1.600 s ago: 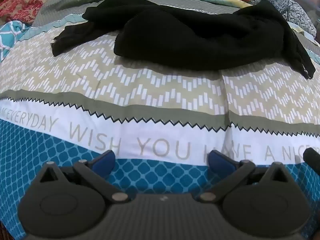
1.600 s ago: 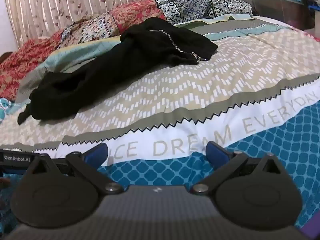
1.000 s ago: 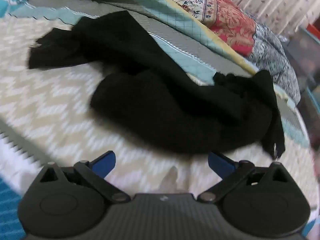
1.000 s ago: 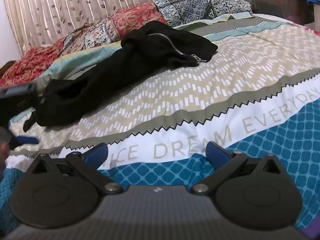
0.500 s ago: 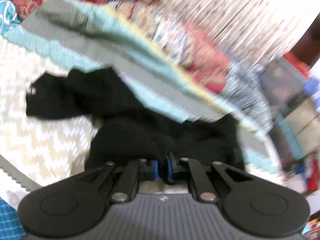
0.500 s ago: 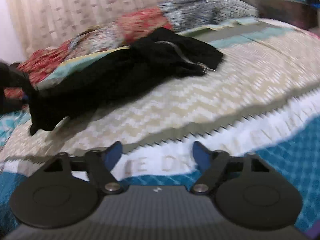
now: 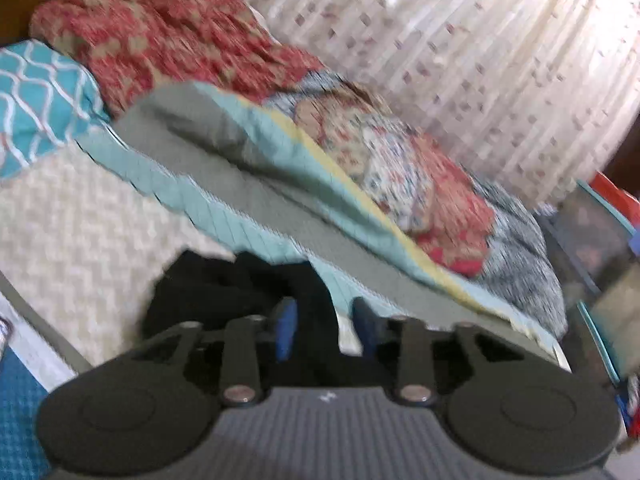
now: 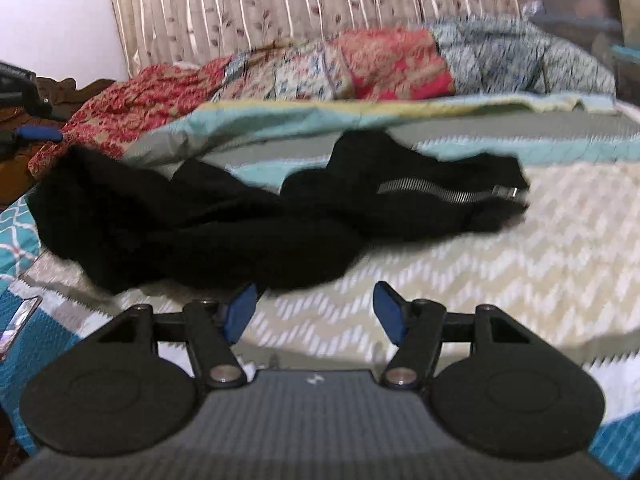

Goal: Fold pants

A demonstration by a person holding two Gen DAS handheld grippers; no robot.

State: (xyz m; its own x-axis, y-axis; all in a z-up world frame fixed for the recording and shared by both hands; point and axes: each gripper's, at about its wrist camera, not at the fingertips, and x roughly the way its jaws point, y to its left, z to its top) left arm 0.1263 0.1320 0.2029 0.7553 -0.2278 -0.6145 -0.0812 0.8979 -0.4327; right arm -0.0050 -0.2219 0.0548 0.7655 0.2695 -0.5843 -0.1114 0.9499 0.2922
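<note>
Now the black pants [image 8: 224,224] lie crumpled across the bed [image 8: 520,248], their silver zipper [image 8: 440,194] toward 2 o'clock in the right view. The right hand-held gripper [image 8: 316,312] hovers partly open just before the nearest fold, holding nothing. The left hand-held gripper [image 7: 322,330] is narrowly parted with black cloth between its blue fingers [image 7: 286,326]; whether it grips is unclear through the blur.

Left wrist: we look low across the bed, pants [image 7: 224,292] close at lower centre.
Right wrist: we face the headboard curtain [image 8: 280,4].
Shared: pants [image 8: 240,220], pillows.
</note>
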